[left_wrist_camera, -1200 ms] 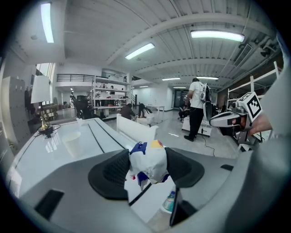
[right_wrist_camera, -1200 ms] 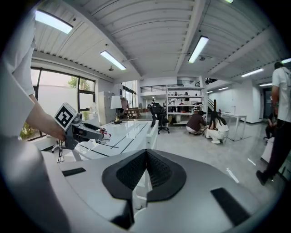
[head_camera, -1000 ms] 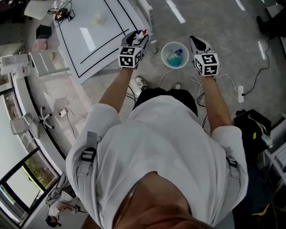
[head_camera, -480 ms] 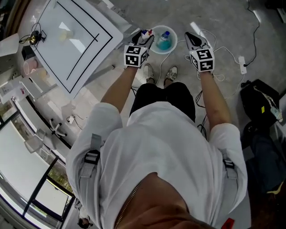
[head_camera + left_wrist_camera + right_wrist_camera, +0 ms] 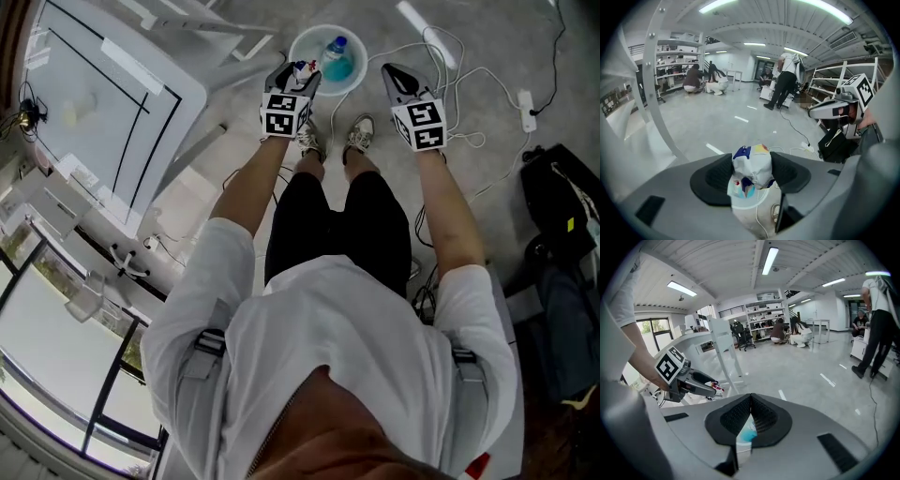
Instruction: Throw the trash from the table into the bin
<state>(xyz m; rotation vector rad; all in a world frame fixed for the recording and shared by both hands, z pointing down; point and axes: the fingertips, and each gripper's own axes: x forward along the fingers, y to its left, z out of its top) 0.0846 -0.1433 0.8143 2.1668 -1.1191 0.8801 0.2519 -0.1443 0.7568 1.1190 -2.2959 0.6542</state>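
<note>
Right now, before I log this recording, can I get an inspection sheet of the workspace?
Surface: white table with black lines; one small pale item on it.
Job's things: crumpled white, blue and red wrapper; round pale bin on the floor, blue bottle inside.
Clutter: black bag on the floor.
Grippers: left gripper shut on the wrapper over the bin's edge; right gripper shut, empty.
Cables: white cables and power strip on the floor.
Surroundings: shelving, people beyond.
</note>
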